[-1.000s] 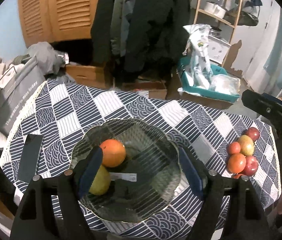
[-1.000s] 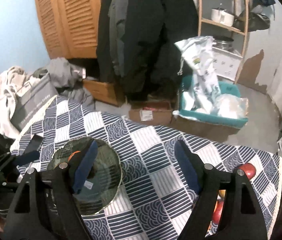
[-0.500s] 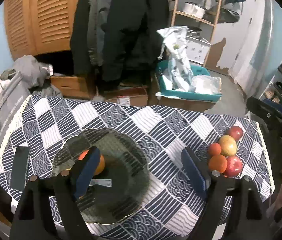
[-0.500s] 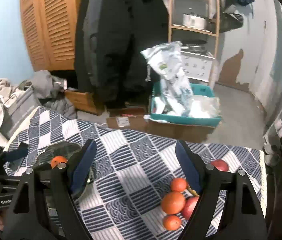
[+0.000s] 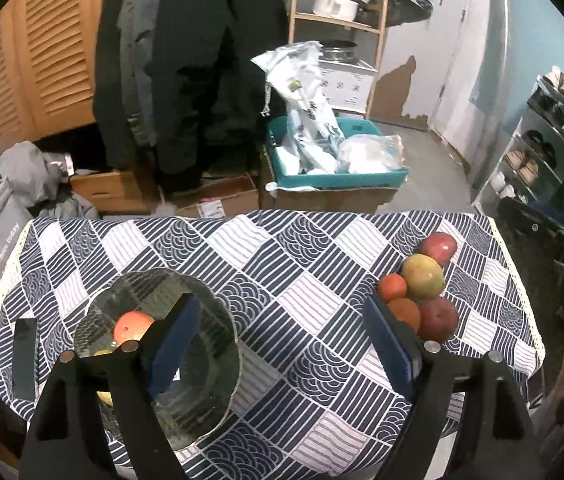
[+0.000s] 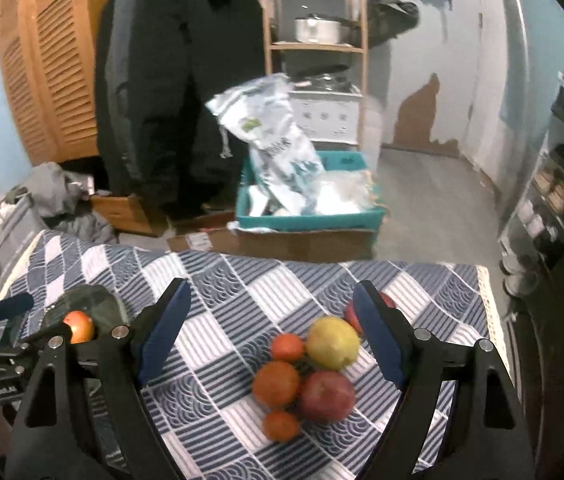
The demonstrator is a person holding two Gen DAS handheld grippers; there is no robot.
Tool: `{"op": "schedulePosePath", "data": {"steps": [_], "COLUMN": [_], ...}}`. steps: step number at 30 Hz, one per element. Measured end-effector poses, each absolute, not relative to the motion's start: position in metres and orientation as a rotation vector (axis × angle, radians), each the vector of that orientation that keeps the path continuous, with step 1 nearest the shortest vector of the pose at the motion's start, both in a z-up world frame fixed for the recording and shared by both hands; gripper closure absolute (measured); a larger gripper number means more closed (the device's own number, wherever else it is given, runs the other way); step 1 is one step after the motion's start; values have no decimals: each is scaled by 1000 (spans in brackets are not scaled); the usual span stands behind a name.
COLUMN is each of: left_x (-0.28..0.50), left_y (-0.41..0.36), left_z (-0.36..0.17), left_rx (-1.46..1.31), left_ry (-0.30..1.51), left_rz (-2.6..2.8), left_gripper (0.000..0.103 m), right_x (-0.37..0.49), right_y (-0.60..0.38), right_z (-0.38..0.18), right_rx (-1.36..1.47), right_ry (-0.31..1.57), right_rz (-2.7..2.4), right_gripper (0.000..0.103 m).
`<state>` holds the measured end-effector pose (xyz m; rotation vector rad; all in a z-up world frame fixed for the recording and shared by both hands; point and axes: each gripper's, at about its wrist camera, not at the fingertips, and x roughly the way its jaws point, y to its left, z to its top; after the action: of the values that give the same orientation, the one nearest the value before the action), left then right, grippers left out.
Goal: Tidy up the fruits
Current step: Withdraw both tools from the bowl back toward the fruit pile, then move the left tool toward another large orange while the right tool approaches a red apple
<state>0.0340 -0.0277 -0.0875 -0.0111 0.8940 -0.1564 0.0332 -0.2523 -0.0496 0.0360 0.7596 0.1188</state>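
A glass bowl (image 5: 201, 396) sits at the table's front left and holds an orange (image 5: 131, 326) and a yellow fruit, mostly hidden behind a finger. A pile of fruit lies at the right: a mango (image 5: 422, 276), red apples (image 5: 438, 318), oranges (image 5: 392, 287). My left gripper (image 5: 282, 352) is open and empty above the table's front. My right gripper (image 6: 271, 338) is open and empty, hovering over the pile, with the mango (image 6: 332, 342), an orange (image 6: 275, 384) and a red apple (image 6: 326, 397) between its fingers. The bowl (image 6: 93, 304) shows at the left of that view.
A dark flat object (image 5: 23, 354) lies on the checked tablecloth (image 5: 302, 264) at the far left. Beyond the table are cardboard boxes, a teal bin (image 5: 338, 178) with bags, hanging coats and a wooden shelf.
Both grippers have swung to the right and pulled back. The fruit pile has come between the right gripper's fingers. The bowl has shifted left in both views.
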Motion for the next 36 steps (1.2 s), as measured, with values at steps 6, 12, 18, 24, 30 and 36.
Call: {"op": "schedulePosePath", "data": {"steps": [6, 12, 18, 24, 30, 36], "left_x": [35, 39, 45, 53, 59, 62], "left_y": [-47, -68, -83, -92, -100, -106], "left_z": [-91, -101, -118, -139, -161, -176], "left_rx": [7, 43, 80, 108, 134, 154], "left_ry": [892, 913, 934, 961, 968, 974], "left_rz": [-187, -210, -231, -236, -232, -235], "left_gripper": [18, 18, 18, 18, 18, 18], "right_x": [27, 21, 20, 24, 28, 33], "right_y": [-280, -302, -317, -319, -310, -308], "right_z": [-58, -66, -81, -106, -142, -174], "right_rx": [57, 61, 65, 56, 0, 24], "right_ry": [771, 789, 830, 893, 974, 1048], "right_rz": [70, 34, 15, 21, 43, 66], "right_gripper": [20, 20, 20, 20, 20, 20]}}
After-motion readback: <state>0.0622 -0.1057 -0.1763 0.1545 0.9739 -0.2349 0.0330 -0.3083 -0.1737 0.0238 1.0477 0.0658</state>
